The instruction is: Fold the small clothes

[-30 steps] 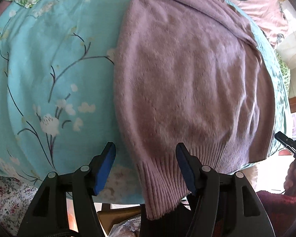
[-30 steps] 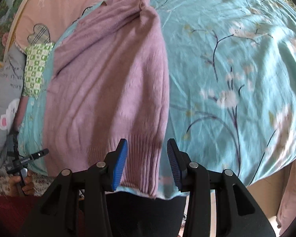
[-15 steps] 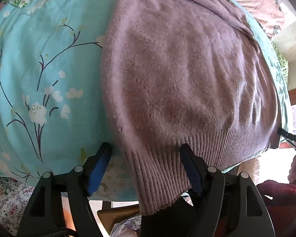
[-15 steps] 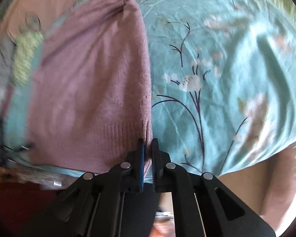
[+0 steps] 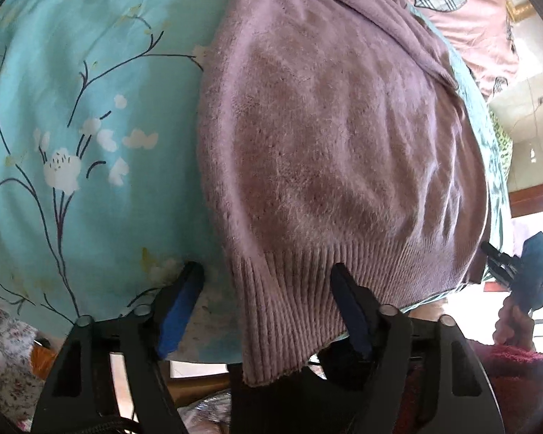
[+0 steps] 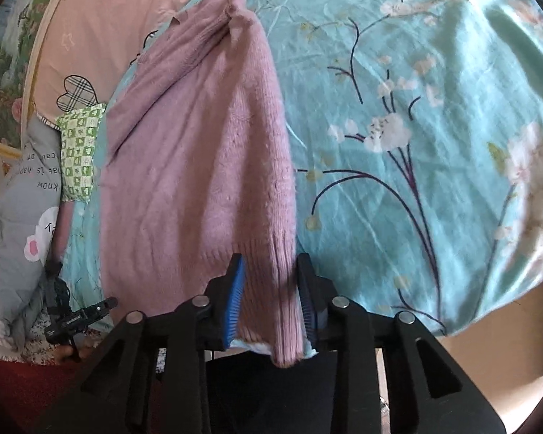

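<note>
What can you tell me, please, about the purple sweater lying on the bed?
The sweater is a fuzzy mauve knit with a ribbed hem, spread fairly flat on the turquoise flowered sheet, its hem hanging over the bed's edge. One sleeve looks folded across the far part. The left tool is open around one hem corner, the right tool open around the other; neither is clamped on it.

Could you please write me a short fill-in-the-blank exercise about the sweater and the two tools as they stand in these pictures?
1. The sweater is the colour ____.
2. It lies on a floral sheet whose ground colour is ____.
3. The left tool has its fingers ____ on either side of the ribbed hem.
4. The pads of the right tool are coloured ____.

Missing words: mauve; turquoise; open; blue
</note>
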{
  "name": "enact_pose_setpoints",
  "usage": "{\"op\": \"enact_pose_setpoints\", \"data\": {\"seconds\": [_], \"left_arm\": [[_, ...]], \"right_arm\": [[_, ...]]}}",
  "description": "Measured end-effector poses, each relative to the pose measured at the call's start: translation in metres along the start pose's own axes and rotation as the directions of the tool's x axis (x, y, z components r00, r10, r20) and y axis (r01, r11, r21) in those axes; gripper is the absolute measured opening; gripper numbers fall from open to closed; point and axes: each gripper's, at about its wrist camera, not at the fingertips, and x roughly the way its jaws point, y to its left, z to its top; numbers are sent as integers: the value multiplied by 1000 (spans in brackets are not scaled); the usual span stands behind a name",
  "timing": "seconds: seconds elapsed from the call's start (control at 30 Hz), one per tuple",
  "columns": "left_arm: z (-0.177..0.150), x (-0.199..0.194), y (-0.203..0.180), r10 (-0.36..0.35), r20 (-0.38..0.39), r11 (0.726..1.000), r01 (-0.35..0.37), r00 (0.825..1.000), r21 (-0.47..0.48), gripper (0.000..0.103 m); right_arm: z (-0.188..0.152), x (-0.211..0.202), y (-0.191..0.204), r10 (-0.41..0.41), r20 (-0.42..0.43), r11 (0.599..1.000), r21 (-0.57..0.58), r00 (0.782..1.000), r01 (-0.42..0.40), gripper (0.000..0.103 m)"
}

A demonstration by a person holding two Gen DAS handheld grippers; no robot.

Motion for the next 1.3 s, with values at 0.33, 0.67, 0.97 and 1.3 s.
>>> {"op": "enact_pose_setpoints", "data": {"seconds": [0.33, 0.67, 0.97, 1.3], "left_arm": [[1, -18, -12, -49, 28, 995, 47, 998, 91, 5], [61, -90, -28, -221, 243, 975, 209, 944, 74, 5], [179, -119, -47, -233, 449, 972, 225, 863, 71, 4], [337, -85, -77, -164, 509, 986, 159, 845, 55, 4]], "right_arm": [[-4, -6, 6, -11, -39, 995, -100, 999, 7, 6], [30, -37, 33, 253, 51, 966, -67, 966, -249, 6], [138, -43, 72, 378, 215, 926, -107, 901, -363, 6], [289, 7, 91, 326, 325, 944, -58, 888, -325, 6]]}}
